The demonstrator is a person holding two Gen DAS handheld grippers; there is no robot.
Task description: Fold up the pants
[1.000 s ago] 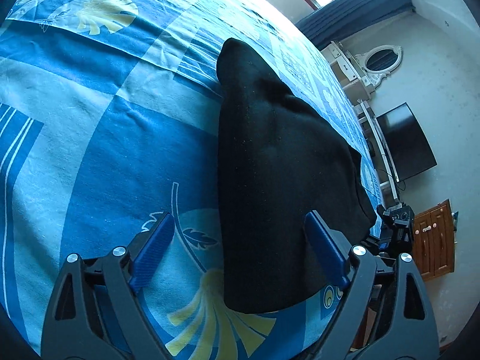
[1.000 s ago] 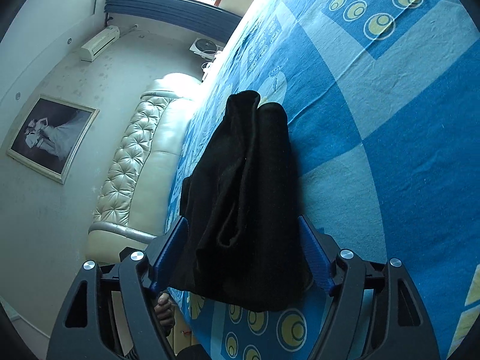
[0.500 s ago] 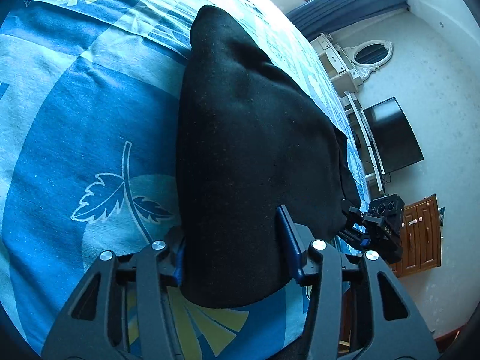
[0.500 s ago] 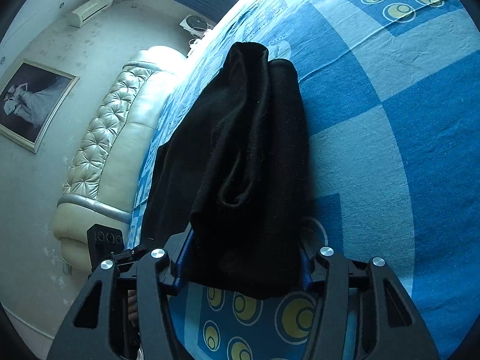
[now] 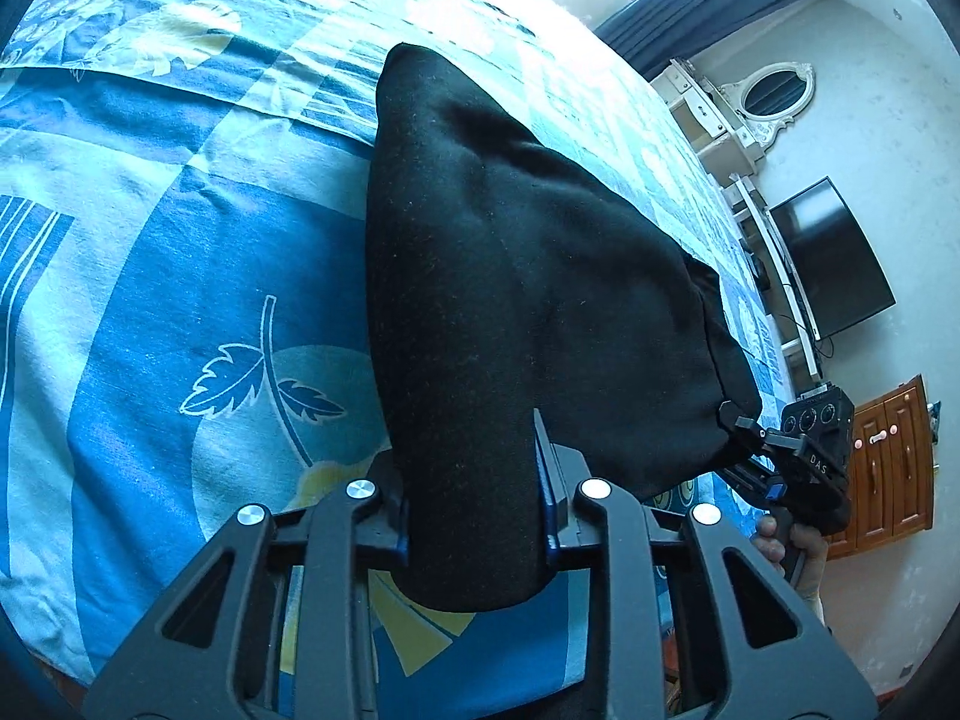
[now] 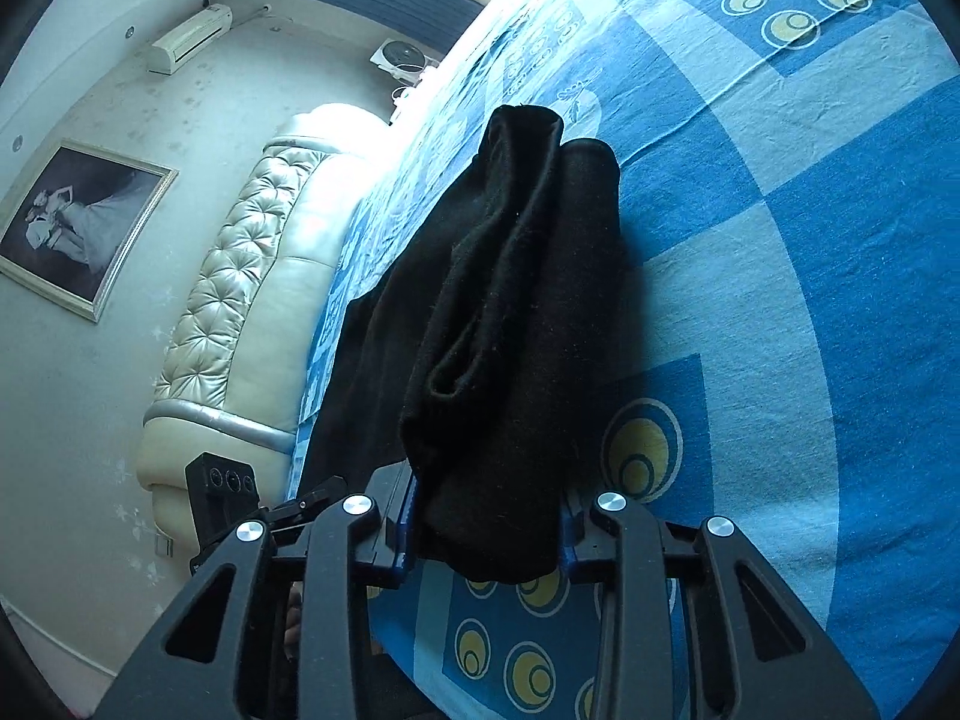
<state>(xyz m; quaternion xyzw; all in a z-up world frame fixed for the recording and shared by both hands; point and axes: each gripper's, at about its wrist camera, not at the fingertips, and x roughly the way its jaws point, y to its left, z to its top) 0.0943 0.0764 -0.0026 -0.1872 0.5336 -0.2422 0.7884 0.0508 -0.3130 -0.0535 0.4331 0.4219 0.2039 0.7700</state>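
The black pants (image 5: 510, 276) lie folded lengthwise on the blue patterned bedsheet (image 5: 150, 300). My left gripper (image 5: 474, 504) is shut on the near end of the pants, the cloth bunched between its blue pads. My right gripper (image 6: 486, 534) is shut on the other near corner of the pants (image 6: 510, 312), whose layered folds run away toward the far end. The right gripper also shows in the left wrist view (image 5: 798, 456), held by a hand at the bed's edge. The left gripper's body shows at the lower left of the right wrist view (image 6: 222, 492).
The bedsheet (image 6: 780, 240) spreads wide around the pants. A tufted cream headboard (image 6: 240, 276) stands at the bed's left end. A television (image 5: 834, 258), a white dresser with oval mirror (image 5: 774, 90) and a wooden cabinet (image 5: 888, 462) stand against the wall beyond the bed.
Both grippers went from open around the near end of the pants to shut on it. The held end now sits raised off the sheet.
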